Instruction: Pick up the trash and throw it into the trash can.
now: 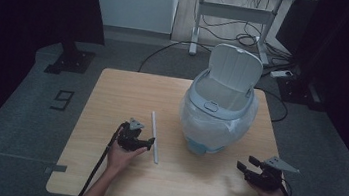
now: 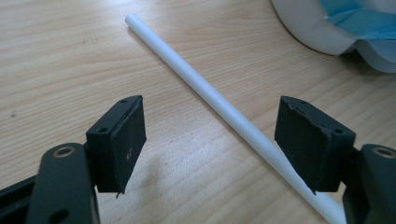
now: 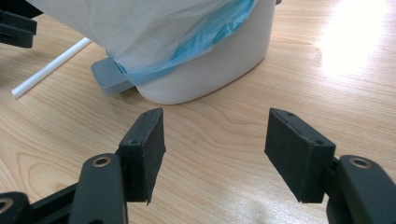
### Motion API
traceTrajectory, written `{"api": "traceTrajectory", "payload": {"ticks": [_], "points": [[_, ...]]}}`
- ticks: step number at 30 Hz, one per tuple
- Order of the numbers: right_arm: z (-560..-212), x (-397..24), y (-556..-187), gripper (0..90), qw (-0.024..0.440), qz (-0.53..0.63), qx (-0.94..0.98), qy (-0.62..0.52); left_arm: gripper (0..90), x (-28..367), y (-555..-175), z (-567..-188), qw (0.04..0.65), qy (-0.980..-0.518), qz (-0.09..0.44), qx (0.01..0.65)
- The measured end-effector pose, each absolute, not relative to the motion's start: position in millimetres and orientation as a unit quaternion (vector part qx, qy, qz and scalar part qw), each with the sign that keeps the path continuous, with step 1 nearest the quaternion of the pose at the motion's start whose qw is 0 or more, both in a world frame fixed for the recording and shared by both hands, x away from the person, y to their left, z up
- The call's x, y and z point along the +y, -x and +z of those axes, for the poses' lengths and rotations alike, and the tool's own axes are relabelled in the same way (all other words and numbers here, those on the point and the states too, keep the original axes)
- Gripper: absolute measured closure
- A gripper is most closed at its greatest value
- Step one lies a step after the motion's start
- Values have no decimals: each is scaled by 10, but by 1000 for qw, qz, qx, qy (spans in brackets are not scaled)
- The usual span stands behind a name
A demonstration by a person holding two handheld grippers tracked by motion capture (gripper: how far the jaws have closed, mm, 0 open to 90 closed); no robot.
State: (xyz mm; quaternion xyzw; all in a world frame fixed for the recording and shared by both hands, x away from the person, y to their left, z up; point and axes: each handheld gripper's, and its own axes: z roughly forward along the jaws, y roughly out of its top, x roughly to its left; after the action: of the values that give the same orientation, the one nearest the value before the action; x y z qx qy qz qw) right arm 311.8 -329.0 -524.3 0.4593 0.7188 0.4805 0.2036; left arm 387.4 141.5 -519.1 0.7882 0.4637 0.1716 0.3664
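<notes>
A thin white tube point(image 1: 155, 137) lies on the wooden table point(image 1: 128, 92), left of a pale blue pedal bin point(image 1: 219, 108). The bin's lid point(image 1: 234, 67) stands up and a thin bag lines it. My left gripper point(image 1: 148, 142) is open just left of the tube. In the left gripper view the tube point(image 2: 219, 100) runs diagonally between the spread jaws of that gripper point(image 2: 210, 135), nearer the right-hand one, with neither pad pressing it. My right gripper point(image 1: 247, 163) is open near the table's front right corner. In its own view the right gripper point(image 3: 215, 144) holds nothing and faces the bin point(image 3: 219, 60).
The bin's grey pedal point(image 3: 105, 77) sticks out at its base toward the tube point(image 3: 51, 67). Bare wood lies between my right gripper and the bin. Behind the table stand a desk frame point(image 1: 233, 14) and floor cables point(image 1: 250, 39). Dark curtains flank both sides.
</notes>
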Motion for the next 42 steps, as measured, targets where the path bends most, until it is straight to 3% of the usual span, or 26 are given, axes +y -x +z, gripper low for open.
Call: {"api": "traceTrajectory", "payload": {"ticks": [28, 38, 42], "points": [[-5258, -3365, -3116, 376, 204, 480, 709, -476, 253, 1172, -4219, -5402, 336, -800, 170, 468], [-5247, -3368, -3107, 376, 208, 483, 705, -475, 328, 1148, -4209, -5433, 320, -805, 181, 466], [-5250, -3368, -3108, 376, 211, 483, 705, -475, 427, 1148, -4186, -5419, 319, -807, 180, 463]]}}
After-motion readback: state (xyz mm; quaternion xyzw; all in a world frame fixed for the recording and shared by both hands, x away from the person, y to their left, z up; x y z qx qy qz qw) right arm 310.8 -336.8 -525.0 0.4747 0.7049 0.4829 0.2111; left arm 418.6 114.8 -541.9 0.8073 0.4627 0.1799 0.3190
